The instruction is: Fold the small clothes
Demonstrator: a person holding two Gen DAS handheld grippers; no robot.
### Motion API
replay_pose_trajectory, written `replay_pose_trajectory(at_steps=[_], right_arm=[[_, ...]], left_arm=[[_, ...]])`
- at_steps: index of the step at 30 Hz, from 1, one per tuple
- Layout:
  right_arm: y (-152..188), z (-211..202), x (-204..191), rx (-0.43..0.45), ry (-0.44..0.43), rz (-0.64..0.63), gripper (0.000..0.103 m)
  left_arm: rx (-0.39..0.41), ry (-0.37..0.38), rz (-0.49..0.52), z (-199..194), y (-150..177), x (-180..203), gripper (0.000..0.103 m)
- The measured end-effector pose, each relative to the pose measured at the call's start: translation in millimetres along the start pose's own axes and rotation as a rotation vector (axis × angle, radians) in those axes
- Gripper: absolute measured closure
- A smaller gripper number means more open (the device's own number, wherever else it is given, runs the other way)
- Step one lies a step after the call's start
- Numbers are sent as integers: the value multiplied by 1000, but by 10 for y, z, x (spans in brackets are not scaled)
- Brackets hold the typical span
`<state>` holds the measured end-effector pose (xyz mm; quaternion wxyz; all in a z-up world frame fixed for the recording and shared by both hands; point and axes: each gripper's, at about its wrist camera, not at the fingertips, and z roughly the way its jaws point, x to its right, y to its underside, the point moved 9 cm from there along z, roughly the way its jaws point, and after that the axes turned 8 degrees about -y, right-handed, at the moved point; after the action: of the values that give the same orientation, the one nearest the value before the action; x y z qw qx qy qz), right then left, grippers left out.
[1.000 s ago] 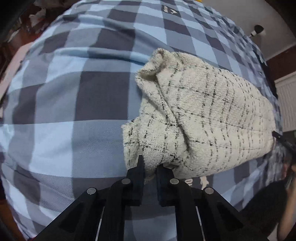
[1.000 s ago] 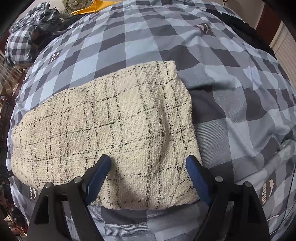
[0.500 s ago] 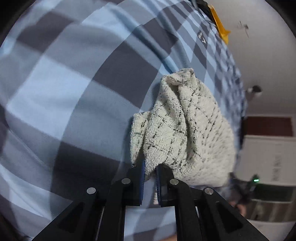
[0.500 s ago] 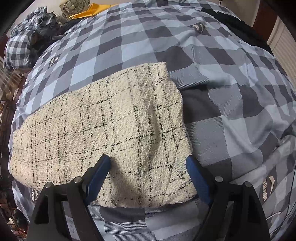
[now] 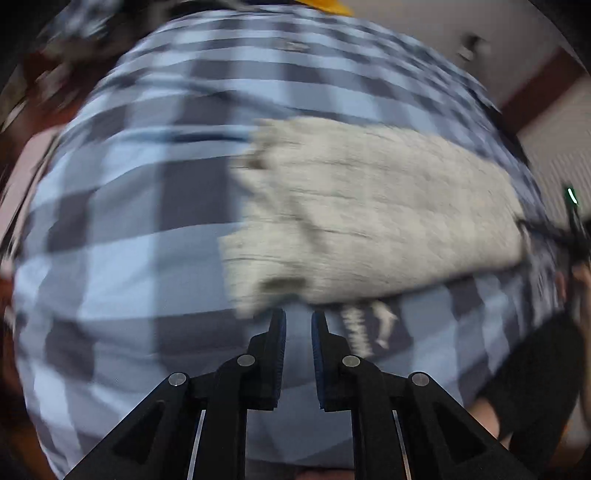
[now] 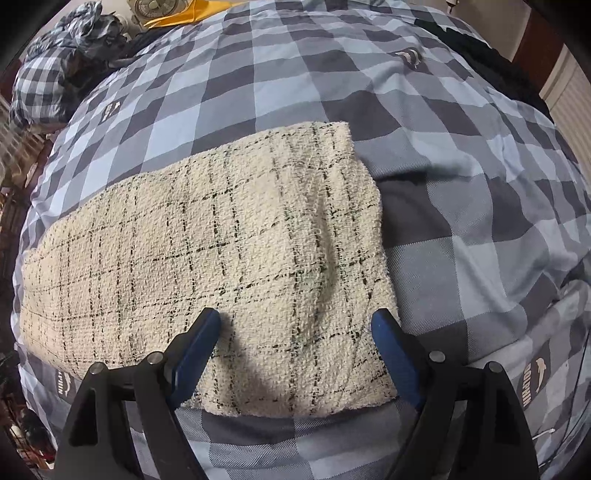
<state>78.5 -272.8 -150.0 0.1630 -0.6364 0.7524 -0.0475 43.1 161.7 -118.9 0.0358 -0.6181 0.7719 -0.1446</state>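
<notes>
A cream knit garment with thin black check lines (image 6: 221,251) lies flat and folded on the blue-grey checked bedspread (image 6: 480,206). My right gripper (image 6: 295,321) is open wide just above the garment's near right part, one finger on each side of a crease. In the blurred left wrist view the garment (image 5: 369,214) lies ahead. My left gripper (image 5: 297,317) is slightly open and empty, just short of the garment's near edge.
A crumpled checked cloth (image 6: 55,66) and a yellow item (image 6: 184,14) lie at the far left of the bed. A black garment (image 6: 491,62) lies at the far right. A person's dark sleeve (image 5: 535,369) is at right in the left wrist view.
My left gripper has let go of the garment's corner and drawn back; the lifted corner has dropped onto the bed. The right gripper has stayed open over the garment.
</notes>
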Motion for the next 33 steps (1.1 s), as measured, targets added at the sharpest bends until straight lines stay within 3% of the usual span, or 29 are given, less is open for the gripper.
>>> replay_pose_trajectory(at_steps=[5, 7, 11, 12, 14, 15, 17, 18, 20, 26, 27, 28, 30, 33], right_arm=[[19, -25, 29, -1, -2, 7, 22], [19, -41, 30, 4, -8, 11, 22], [7, -90, -34, 23, -48, 8, 22], [-3, -103, -64, 31, -60, 2, 22], [-21, -125, -118, 44, -77, -10, 22], [-25, -134, -148, 50, -82, -19, 22], [-19, -126, -197, 49, -85, -38, 22], [-13, -108, -212, 42, -85, -42, 22], [-7, -72, -222, 28, -89, -44, 22], [11, -26, -232, 6, -83, -50, 22], [19, -25, -227, 3, -83, -48, 22], [24, -29, -223, 2, -85, -45, 22], [21, -34, -217, 3, -88, -40, 22], [21, -40, -206, 4, -91, -33, 22]], left_arm=[[-64, -37, 165, 279, -12, 347, 91], [-49, -67, 170, 322, -104, 355, 91], [-5, -39, 147, 230, -222, 338, 87], [7, -29, 142, 174, -240, 346, 78], [50, 24, 105, 14, -330, 385, 5], [95, 75, 60, -90, -395, 364, 0], [144, 180, -57, -232, -449, 271, 0], [152, 164, -109, -251, -456, 156, 0], [141, 39, -142, -135, -474, 26, 0], [78, -129, 2, 321, -513, 326, 1], [77, -160, 37, 392, -529, 391, 10], [70, -163, 62, 432, -544, 465, 33], [42, -146, 98, 563, -552, 624, 56], [28, -98, 113, 689, -525, 817, 57]])
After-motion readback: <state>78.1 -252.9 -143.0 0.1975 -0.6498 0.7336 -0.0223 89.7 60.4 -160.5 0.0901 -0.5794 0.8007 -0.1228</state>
